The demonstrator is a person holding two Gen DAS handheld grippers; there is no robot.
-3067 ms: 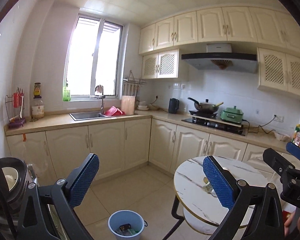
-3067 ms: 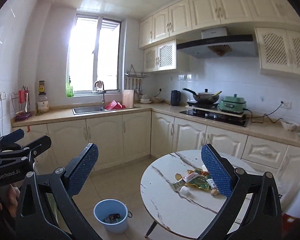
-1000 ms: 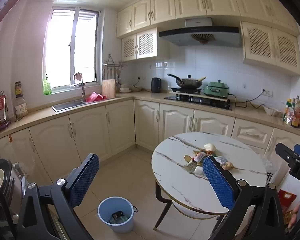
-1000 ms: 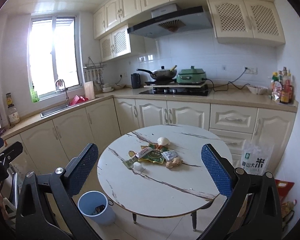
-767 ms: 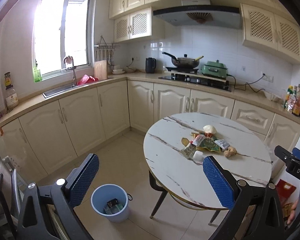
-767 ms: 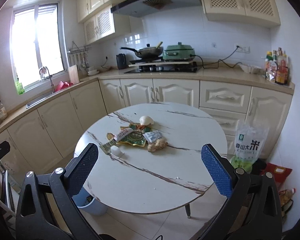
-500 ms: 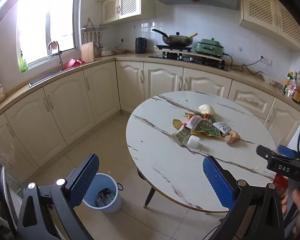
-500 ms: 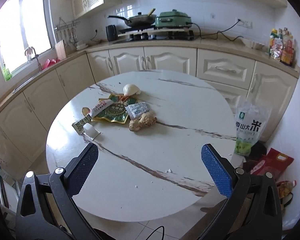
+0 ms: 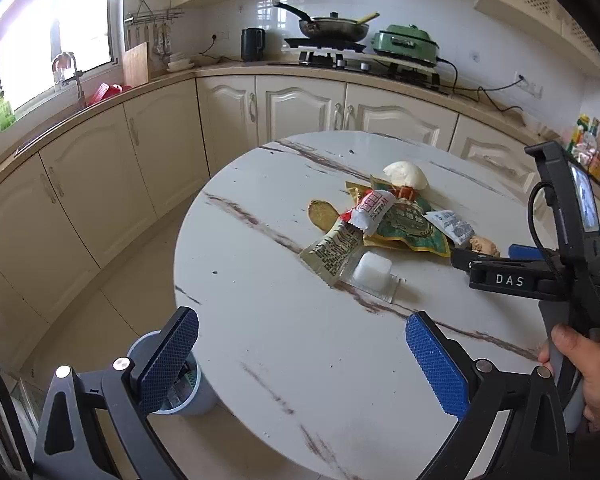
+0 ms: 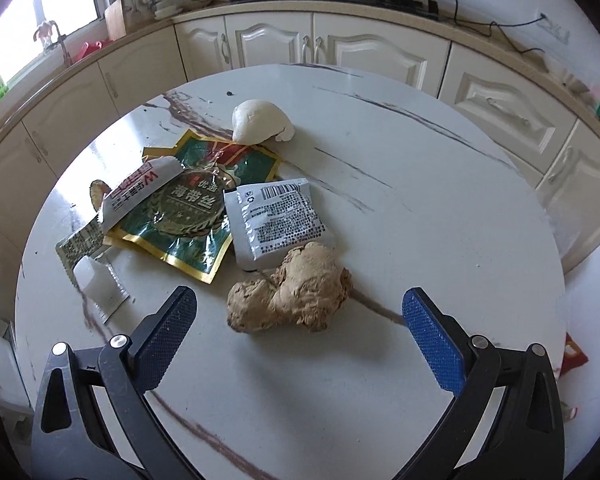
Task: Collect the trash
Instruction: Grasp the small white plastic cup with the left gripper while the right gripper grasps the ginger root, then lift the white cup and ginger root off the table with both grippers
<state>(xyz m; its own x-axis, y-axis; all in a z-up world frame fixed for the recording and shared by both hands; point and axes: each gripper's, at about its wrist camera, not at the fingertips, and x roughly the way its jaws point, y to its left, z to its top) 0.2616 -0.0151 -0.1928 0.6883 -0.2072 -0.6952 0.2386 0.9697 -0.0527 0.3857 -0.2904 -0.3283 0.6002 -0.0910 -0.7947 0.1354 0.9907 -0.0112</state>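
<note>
1. The right gripper is wide open and holds nothing; its blue pads have a fine grid texture. A knobby beige ginger root lies between them, at the centre of the frame.
2. The left gripper is also wide open and empty, low in its frame over the round marble-look table.
3. The trash lies in one pile at centre right of the left view: a glossy green packet with a gold edge, a silver sachet with a barcode, a red-white wrapper, a small white plastic cup and a white lump.
4. A blue-grey bin stands on the floor at lower left, with some scraps inside.
5. The other tool reads "DAS".
</note>
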